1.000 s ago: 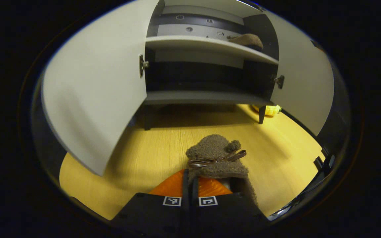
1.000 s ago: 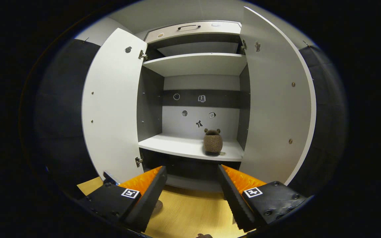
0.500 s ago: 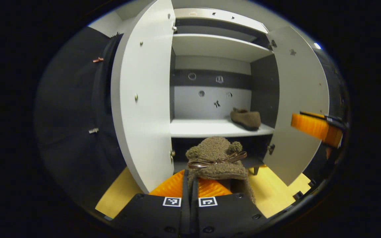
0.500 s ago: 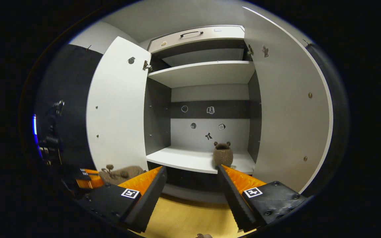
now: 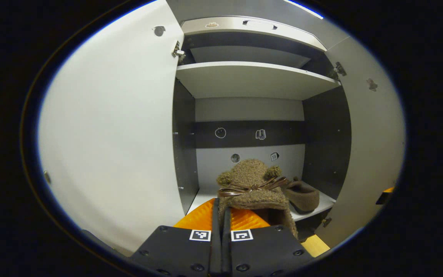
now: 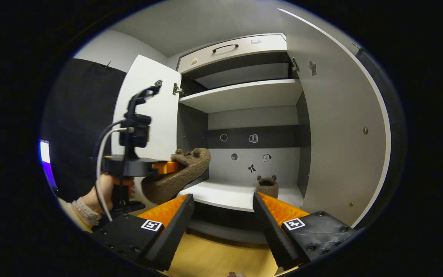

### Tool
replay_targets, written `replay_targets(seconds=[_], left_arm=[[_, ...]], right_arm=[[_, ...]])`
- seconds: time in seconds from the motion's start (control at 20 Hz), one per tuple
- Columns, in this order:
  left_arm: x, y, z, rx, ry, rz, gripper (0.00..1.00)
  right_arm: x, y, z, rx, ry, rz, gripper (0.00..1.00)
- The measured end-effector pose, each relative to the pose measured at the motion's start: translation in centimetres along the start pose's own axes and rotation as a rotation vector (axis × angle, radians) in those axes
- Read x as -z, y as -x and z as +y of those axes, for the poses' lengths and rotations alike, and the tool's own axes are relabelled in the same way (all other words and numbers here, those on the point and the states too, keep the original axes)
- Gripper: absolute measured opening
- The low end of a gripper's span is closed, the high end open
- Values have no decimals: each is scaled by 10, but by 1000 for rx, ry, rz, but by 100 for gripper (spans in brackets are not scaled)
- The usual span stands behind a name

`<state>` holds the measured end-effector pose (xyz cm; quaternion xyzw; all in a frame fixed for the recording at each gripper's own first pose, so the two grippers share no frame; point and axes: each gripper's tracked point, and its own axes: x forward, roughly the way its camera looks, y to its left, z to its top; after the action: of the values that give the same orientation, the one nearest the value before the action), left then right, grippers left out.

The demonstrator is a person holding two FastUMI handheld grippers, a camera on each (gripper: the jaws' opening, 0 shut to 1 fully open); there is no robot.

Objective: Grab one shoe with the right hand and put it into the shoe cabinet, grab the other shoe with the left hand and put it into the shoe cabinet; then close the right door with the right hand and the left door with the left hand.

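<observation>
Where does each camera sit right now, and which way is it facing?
Left gripper view: rides the left gripper, shut on a shoe, facing the open cabinet.
Right gripper view: rides the open right gripper, facing that cabinet; a hand holds the left gripper there.
Shared: cabinet, carried shoe, second shoe on the shelf.

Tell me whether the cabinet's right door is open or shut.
Open: the right door stands swung out from the cabinet, baring its shelves.
</observation>
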<state>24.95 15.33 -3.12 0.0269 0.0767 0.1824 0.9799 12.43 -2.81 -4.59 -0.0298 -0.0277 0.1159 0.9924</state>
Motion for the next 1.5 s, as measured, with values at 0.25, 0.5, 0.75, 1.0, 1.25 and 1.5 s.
replay_targets(seconds=[0.25, 0.5, 0.75, 1.0, 1.25, 1.5], left_arm=[[4, -105, -14, 51, 114, 57, 5], [49, -175, -10, 26, 61, 205, 5], [103, -213, -13, 34, 47, 343, 5], [122, -228, -15, 48, 68, 379, 10], [117, -226, -8, 47, 14, 363, 35], [98, -210, 2, 35, -43, 290, 88]], right_arm=[[9, -12, -9, -26, -16, 37, 98], [11, -24, -15, -47, -2, 47, 98], [18, -32, -11, -83, 7, 68, 98], [22, -38, -15, -93, -26, 82, 98], [19, -42, -19, -85, -42, 74, 98], [12, -44, -13, -76, -30, 55, 98]])
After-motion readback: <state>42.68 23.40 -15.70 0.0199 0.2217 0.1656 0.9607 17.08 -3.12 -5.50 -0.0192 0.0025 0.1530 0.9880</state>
